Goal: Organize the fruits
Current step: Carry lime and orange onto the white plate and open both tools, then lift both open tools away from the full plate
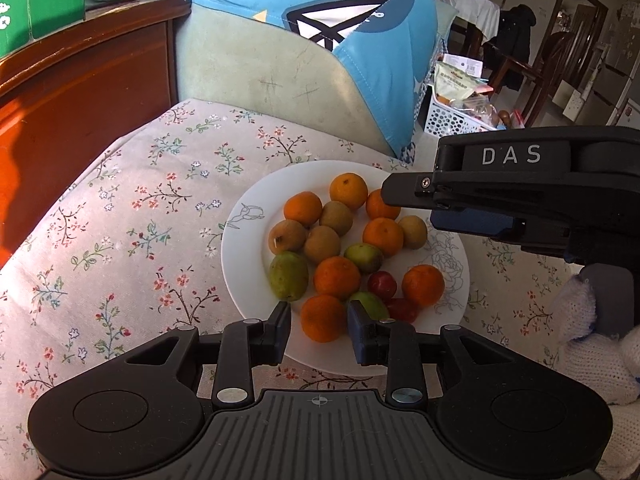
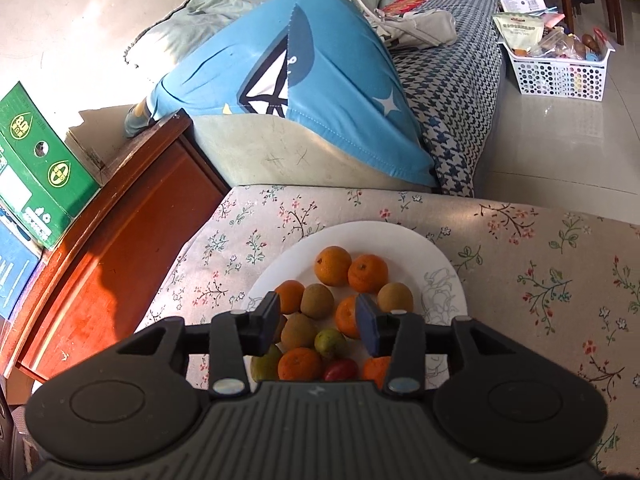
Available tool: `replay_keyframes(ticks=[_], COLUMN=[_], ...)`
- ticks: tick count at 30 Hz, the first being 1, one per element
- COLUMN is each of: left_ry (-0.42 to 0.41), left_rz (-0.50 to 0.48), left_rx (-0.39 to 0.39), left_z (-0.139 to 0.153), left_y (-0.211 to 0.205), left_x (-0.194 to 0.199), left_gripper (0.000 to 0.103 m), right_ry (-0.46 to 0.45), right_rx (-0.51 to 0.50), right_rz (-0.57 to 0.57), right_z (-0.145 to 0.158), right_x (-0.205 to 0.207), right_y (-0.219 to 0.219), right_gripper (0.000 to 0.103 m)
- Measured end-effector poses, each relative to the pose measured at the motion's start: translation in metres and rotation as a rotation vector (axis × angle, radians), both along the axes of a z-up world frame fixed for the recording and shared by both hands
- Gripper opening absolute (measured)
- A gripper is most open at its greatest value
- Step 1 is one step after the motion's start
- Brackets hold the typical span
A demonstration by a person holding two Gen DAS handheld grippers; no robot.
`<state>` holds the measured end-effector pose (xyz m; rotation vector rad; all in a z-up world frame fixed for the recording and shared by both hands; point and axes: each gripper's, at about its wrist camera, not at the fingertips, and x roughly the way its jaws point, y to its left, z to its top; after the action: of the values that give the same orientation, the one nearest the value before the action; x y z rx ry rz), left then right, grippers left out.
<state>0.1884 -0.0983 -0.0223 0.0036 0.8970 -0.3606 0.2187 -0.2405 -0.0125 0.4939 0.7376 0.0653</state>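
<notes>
While mixed fruits [image 1: 340, 256] lie heaped unsorted on the white plate [image 1: 248, 264], lower centre, both grippers, left gripper [image 1: 319, 320] and right gripper [image 2: 318, 320], hover with fingers spread, holding nothing.

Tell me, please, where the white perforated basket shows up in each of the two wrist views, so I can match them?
Left wrist view: the white basket sits right of centre in the upper half, behind the blue blanket and just above the right gripper.
Right wrist view: the white basket is at the upper right, on the tiled floor beside the checked sofa cover.
Shared landmark: the white plate of fruit.
</notes>
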Motion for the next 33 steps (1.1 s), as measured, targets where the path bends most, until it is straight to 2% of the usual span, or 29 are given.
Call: replay_keyframes(ticks=[4, 9, 12, 15, 20, 22, 25, 30, 33], left_ry=[0.017, 0.014, 0.008, 0.012, 0.008, 0.019, 0.024, 0.008, -0.02], left_rz=[-0.001, 0.007, 0.015, 0.035, 0.052, 0.057, 0.061, 0.076, 0.083], left_rx=[0.015, 0.018, 0.013, -0.003, 0.025, 0.028, 0.043, 0.076, 0.093], left_z=[0.002, 0.012, 0.019, 0.024, 0.027, 0.027, 0.029, 0.043, 0.057], left_y=[-0.001, 0.004, 0.01, 0.017, 0.02, 0.021, 0.023, 0.026, 0.03], left_x=[-0.004, -0.013, -0.019, -0.027, -0.041, -0.046, -0.052, -0.049, -0.042], left_gripper=[0.03, 0.031, 0.039, 0.039, 0.04, 0.046, 0.048, 0.05, 0.061], right_ry=[-0.002, -0.007, -0.023, -0.031, -0.015, -0.008, 0.005, 0.034, 0.053], right_rx=[0.02, -0.045, -0.069, -0.068, -0.087, -0.126, -0.19, -0.201, -0.206], right_rz=[-0.027, -0.053, -0.068, -0.091, -0.112, -0.113, -0.109, -0.125, -0.135], right_z=[0.007, 0.022, 0.03, 0.034, 0.035, 0.034, 0.033, 0.032, 0.032], right_x=[-0.004, -0.017, -0.029, -0.042, -0.061, -0.066, -0.072, -0.082, -0.084], right_y=[-0.003, 0.001, 0.001, 0.001, 0.003, 0.006, 0.011, 0.006, 0.004], right_gripper=[0.051, 0.056, 0.06, 0.061, 0.064, 0.064, 0.064, 0.07, 0.074])
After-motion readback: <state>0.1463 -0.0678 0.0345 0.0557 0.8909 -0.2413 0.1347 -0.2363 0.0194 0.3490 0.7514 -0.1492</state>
